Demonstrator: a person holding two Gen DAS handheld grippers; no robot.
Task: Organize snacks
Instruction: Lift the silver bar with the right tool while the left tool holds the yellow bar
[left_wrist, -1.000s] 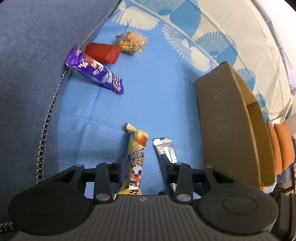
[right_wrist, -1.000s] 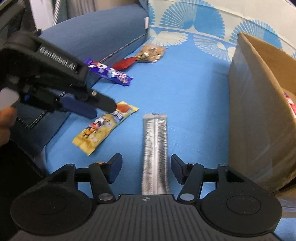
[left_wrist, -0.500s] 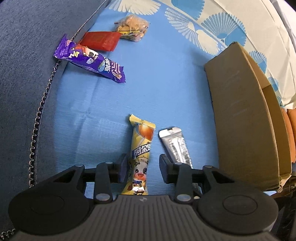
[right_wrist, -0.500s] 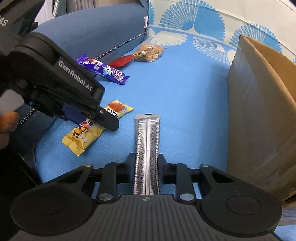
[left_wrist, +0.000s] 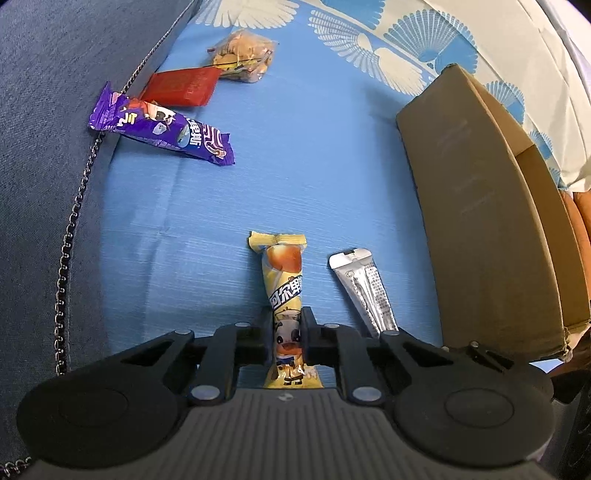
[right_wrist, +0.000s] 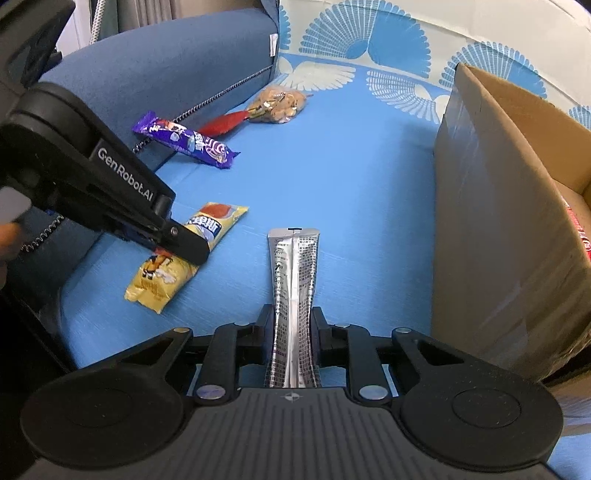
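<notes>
My left gripper (left_wrist: 286, 330) is shut on the yellow snack packet (left_wrist: 284, 284), which lies on the blue cloth; the packet also shows in the right wrist view (right_wrist: 184, 254) under the left gripper (right_wrist: 184, 245). My right gripper (right_wrist: 293, 326) is shut on the silver snack stick (right_wrist: 293, 280), also seen in the left wrist view (left_wrist: 364, 288). The open cardboard box (left_wrist: 480, 206) stands to the right (right_wrist: 498, 206). A purple packet (left_wrist: 162, 133), a red packet (left_wrist: 181, 86) and a clear bag of snacks (left_wrist: 242, 55) lie farther back.
A dark blue sofa cushion (left_wrist: 44, 147) with a metal chain (left_wrist: 70, 236) along its edge borders the cloth on the left. A white and blue fan-patterned cloth (right_wrist: 369, 48) lies at the back. Something red (right_wrist: 580, 232) sits inside the box.
Both grippers closed: the left one on the yellow packet, the right one on the silver stick. Both were open around them a second ago.
</notes>
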